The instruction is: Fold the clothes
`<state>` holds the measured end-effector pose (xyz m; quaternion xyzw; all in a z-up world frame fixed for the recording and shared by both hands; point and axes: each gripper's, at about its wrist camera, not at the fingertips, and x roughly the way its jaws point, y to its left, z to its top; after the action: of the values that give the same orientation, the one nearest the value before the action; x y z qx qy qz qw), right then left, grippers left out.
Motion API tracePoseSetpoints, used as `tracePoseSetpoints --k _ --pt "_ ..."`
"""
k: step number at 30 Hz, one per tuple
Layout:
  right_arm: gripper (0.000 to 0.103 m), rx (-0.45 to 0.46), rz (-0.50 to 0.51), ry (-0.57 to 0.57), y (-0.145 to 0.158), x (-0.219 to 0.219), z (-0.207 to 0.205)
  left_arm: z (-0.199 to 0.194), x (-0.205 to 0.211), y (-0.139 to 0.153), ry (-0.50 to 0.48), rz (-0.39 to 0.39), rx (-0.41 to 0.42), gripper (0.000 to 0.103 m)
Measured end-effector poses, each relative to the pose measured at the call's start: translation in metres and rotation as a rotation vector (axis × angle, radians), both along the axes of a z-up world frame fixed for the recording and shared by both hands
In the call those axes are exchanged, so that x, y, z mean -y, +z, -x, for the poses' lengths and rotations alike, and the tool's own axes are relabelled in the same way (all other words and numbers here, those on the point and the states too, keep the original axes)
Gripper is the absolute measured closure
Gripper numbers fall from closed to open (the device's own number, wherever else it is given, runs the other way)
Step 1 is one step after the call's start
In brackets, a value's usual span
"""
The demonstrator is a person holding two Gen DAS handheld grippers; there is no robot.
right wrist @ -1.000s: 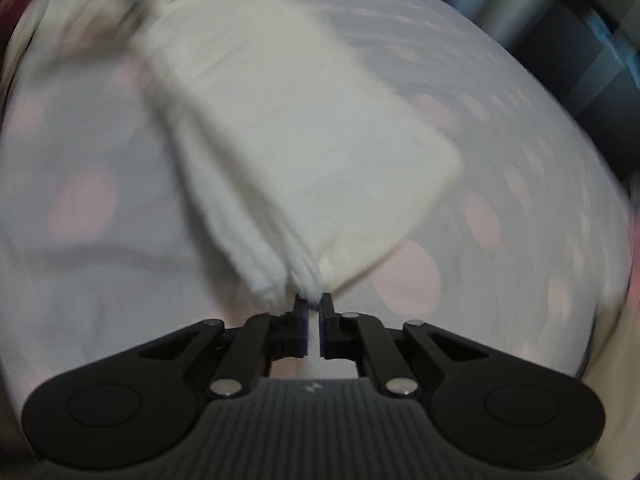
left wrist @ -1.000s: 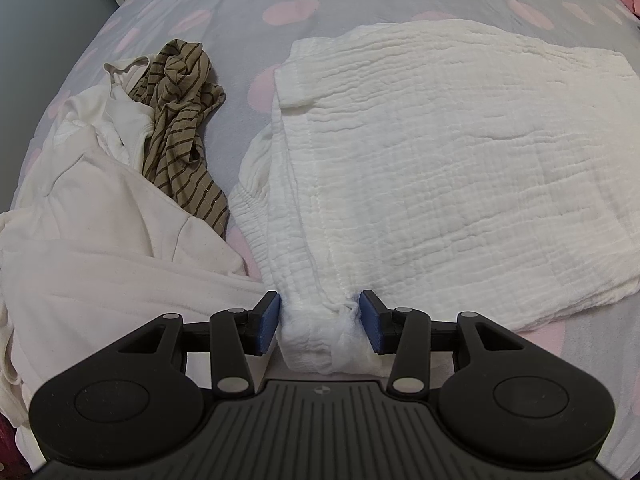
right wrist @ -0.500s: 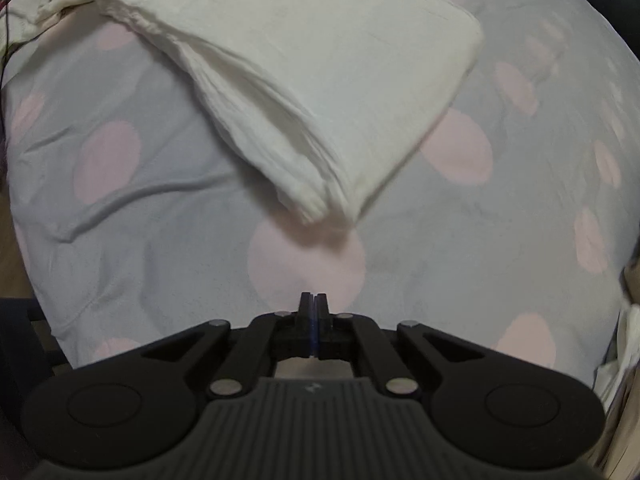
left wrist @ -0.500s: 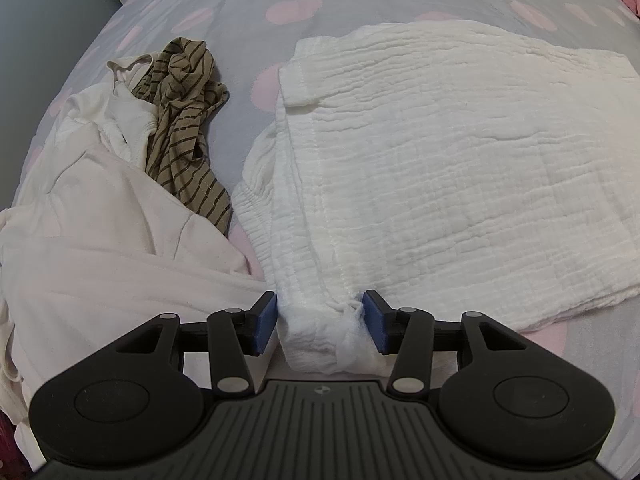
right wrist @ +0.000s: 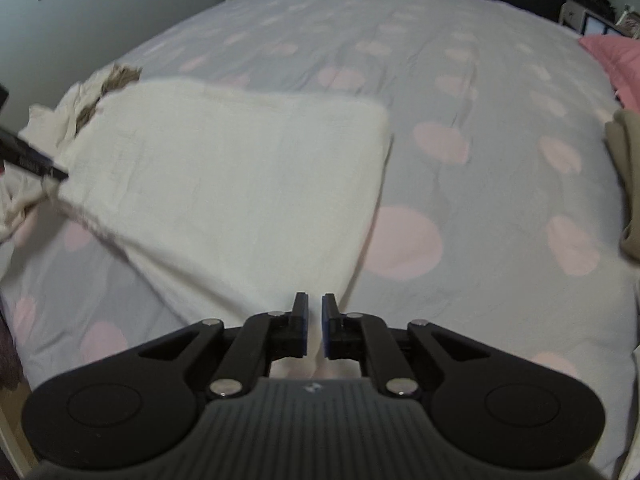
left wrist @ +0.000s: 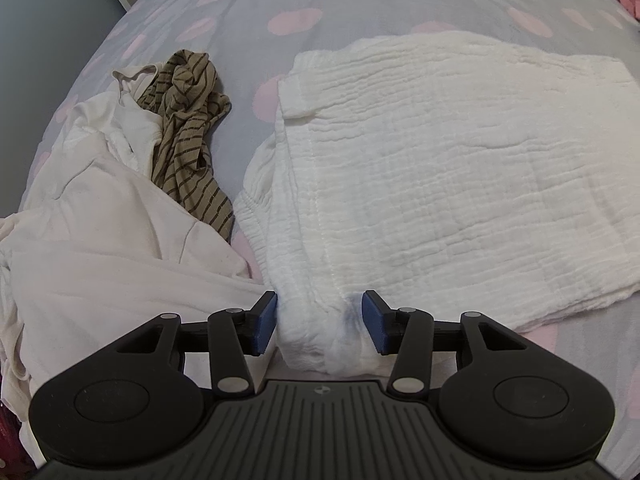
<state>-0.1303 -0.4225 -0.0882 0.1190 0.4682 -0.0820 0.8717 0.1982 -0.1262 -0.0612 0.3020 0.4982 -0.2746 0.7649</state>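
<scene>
White crinkled garment [left wrist: 432, 168] lies half-folded on the spotted bed [right wrist: 460, 92], my left gripper [left wrist: 320, 322] pinching its bunched near corner, right gripper [right wrist: 314, 326] just cracking open, empty; next I grab the near edge

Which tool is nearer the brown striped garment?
Left. The left tool sits at the white crinkled cloth's corner, beside the brown striped garment; the right tool is at the cloth's opposite end.
</scene>
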Motion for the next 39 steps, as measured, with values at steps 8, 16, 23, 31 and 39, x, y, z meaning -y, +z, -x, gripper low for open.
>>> tracePoseSetpoints --k 8,16,23,31,39 --pt "0.097 -0.173 -0.068 0.150 -0.018 -0.030 0.014 0.011 0.004 0.013 -0.034 0.043 0.012 0.058" --pt "0.058 -0.037 -0.145 -0.119 0.008 0.008 0.013 0.039 0.022 0.032 -0.104 0.101 0.010 0.058" --pt "0.057 0.044 -0.383 -0.344 -0.009 0.040 0.003 0.063 0.033 0.044 -0.156 0.147 -0.002 0.058" --pt "0.055 0.111 -0.430 -0.379 0.017 0.054 0.004 0.080 0.038 0.046 -0.200 0.169 -0.024 0.058" --pt "0.046 0.072 -0.463 -0.448 -0.001 0.060 0.001 0.076 0.035 0.043 -0.158 0.183 -0.042 0.058"
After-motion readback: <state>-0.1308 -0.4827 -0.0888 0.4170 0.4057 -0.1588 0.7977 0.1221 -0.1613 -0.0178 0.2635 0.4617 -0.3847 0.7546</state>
